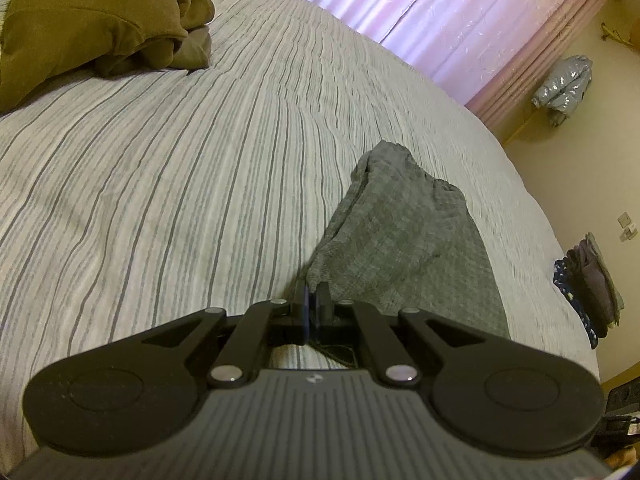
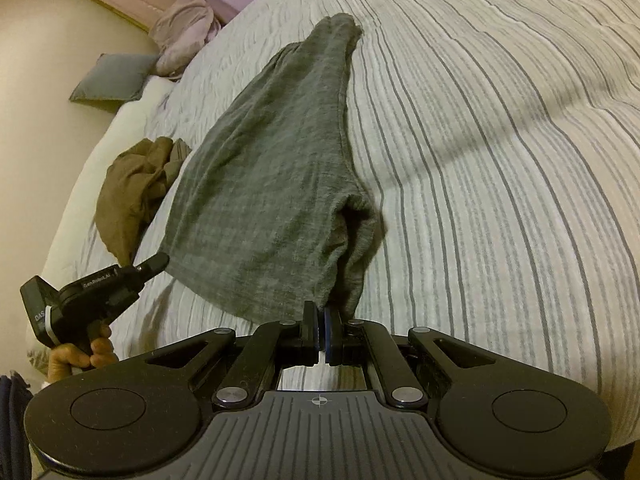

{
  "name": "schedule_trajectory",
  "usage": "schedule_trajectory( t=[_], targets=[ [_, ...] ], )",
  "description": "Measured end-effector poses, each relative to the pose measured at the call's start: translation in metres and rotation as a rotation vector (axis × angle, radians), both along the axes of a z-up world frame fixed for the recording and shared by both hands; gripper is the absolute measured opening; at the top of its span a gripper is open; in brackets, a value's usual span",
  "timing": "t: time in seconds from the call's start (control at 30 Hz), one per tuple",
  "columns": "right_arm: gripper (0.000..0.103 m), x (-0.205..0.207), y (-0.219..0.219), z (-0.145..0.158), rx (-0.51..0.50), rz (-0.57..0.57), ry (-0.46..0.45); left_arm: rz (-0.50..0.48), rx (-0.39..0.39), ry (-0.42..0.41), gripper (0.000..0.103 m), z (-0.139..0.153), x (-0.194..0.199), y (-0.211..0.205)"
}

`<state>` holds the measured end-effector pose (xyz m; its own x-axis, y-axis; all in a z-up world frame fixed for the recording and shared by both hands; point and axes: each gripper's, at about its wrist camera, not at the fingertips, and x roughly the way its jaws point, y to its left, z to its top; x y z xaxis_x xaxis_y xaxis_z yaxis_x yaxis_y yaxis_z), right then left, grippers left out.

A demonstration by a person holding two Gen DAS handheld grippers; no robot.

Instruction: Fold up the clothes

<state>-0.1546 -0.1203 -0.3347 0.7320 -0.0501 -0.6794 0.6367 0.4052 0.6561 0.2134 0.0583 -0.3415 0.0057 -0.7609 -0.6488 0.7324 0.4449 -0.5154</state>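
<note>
The striped bedspread covers the whole working surface and shows soft ridges. On it lies the grey garment, stretched lengthwise away from the near edge, wide at the near hem and narrowing to a bunched far end. Its right side is rolled under into a loose tube. An olive garment sits crumpled just beside the grey one's left edge, near the side of the bed. A stack of darker clothes rests off the bed's far side in the left wrist view.

The right gripper has its jaws pressed together on the near right corner of the grey garment. The left gripper is likewise closed on the near left corner; the right wrist view shows its tip meeting the hem there.

Risks, as judged:
- Each pinch takes only a thin edge, so a sharp pull could slip the cloth free.
- The rolled right side may carry into any fold and leave it lopsided.
- The hem may drag on the ridged bedspread and bunch.
- The olive garment lies close enough to be caught up.
</note>
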Motion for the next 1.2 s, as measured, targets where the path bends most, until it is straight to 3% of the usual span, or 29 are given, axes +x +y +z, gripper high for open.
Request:
schedule_trajectory(
  t=[0.4,0.6,0.7,0.77,0.8,0.83,0.97,1.1,1.17,1.2],
  targets=[
    [0.002,-0.021,-0.007,0.006,0.07,-0.053,-0.115,-0.003,-0.04,0.031,0.0,0.002,0.004,0.005],
    [0.002,-0.017,-0.01,-0.012,0.084,-0.045,-0.051,0.003,-0.021,0.071,0.004,-0.015,0.008,0.002],
    [0.003,-0.022,-0.007,-0.015,0.096,-0.07,-0.069,0.008,-0.032,0.078,0.009,-0.015,0.01,0.004],
    [0.016,-0.03,-0.009,-0.012,0.108,-0.095,-0.09,0.029,-0.037,0.059,0.034,-0.008,0.015,0.011],
    [0.036,-0.035,-0.011,-0.013,0.116,-0.115,-0.1,0.04,-0.04,0.054,0.034,-0.006,0.018,0.014],
    [0.045,-0.04,-0.012,-0.013,0.123,-0.132,-0.129,0.042,-0.052,0.074,0.035,-0.006,0.022,0.016],
    [0.045,-0.04,-0.02,-0.019,0.149,-0.156,-0.16,0.013,-0.062,0.161,0.041,-0.018,0.032,0.005],
    [0.045,-0.026,-0.028,-0.032,0.171,-0.151,-0.186,-0.014,-0.058,0.201,0.036,-0.031,0.029,-0.015],
    [0.045,-0.018,-0.03,-0.039,0.195,-0.141,-0.215,-0.033,-0.051,0.206,0.004,-0.033,0.026,-0.022],
    [0.044,-0.01,-0.029,-0.042,0.204,-0.134,-0.224,-0.042,-0.048,0.207,0.004,-0.034,0.024,-0.025]
  ],
)
